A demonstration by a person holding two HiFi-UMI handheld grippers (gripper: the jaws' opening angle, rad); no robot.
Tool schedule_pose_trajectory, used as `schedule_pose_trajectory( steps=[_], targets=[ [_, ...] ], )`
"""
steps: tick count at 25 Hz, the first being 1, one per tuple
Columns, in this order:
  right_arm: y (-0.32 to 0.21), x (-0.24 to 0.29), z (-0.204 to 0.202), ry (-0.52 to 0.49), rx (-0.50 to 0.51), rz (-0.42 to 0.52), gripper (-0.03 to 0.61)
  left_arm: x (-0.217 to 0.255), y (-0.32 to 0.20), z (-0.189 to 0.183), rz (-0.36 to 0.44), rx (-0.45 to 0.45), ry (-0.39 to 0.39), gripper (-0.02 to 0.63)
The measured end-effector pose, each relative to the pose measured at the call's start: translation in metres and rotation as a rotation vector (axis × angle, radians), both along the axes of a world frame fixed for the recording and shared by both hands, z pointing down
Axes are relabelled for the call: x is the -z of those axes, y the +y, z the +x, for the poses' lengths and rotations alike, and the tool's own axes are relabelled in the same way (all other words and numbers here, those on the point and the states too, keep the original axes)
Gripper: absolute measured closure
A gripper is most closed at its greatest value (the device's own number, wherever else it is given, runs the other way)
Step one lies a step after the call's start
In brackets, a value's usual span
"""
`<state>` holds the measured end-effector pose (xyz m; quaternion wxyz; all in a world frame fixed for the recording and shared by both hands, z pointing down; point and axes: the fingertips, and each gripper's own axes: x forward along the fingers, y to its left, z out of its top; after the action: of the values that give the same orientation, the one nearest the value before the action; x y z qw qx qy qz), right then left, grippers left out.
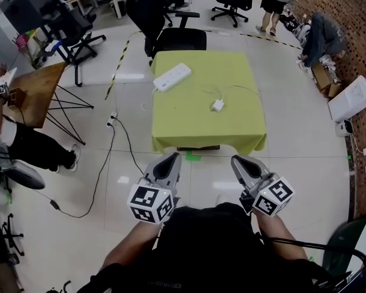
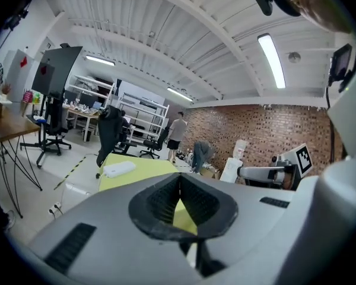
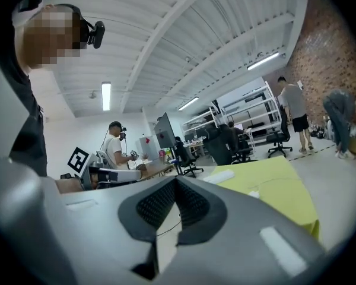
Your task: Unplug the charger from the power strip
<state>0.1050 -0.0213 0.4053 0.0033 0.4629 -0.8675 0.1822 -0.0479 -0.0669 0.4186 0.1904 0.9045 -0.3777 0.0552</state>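
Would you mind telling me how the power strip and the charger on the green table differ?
The power strip is long and bar-shaped; the charger is a small block. The power strip lies near the far left corner of the table, the charger nearer its middle. Both are white, and they lie apart.

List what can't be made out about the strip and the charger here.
- Strip sockets: head view, too small to tell which are free.
- Charger prongs: head view, too small to see.
- Charger in the left gripper view: hidden behind the left gripper.
- Space under the table: head view, hidden by the hanging cloth.
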Motion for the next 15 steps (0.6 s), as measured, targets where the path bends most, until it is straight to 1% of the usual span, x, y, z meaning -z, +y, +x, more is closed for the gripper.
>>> schedule_pose_trajectory(
  steps=[3, 4, 6, 8, 9, 12, 15],
  targets=[
    [-0.003, -0.001, 0.004, 0.005, 0.027, -0.006, 0.577, 0.004, 0.0, -0.007, 0.021, 0.056, -0.027, 0.607],
    [-0.003, -0.003, 0.006, 0.006, 0.039, -0.014, 0.577, 0.005, 0.0, -0.008, 0.017, 0.077, -0.023, 0.607],
    [-0.002, -0.005, 0.011, 0.011, 0.063, -0.031, 0.577, 0.005, 0.003, -0.004, -0.009, 0.11, 0.013, 0.607],
    [0.001, -0.004, 0.019, 0.021, 0.086, -0.029, 0.577, 0.005, 0.008, 0.009, -0.039, 0.123, 0.054, 0.607],
    [0.001, -0.002, 0.025, 0.026, 0.094, -0.022, 0.577, 0.005, 0.009, 0.017, -0.042, 0.125, 0.058, 0.607],
    [0.001, -0.004, 0.038, 0.025, 0.121, -0.019, 0.577, 0.006, 0.014, 0.035, -0.03, 0.134, 0.046, 0.607],
    [0.004, -0.01, 0.045, 0.029, 0.155, -0.024, 0.577, 0.007, 0.023, 0.044, -0.02, 0.144, 0.022, 0.607]
  ],
)
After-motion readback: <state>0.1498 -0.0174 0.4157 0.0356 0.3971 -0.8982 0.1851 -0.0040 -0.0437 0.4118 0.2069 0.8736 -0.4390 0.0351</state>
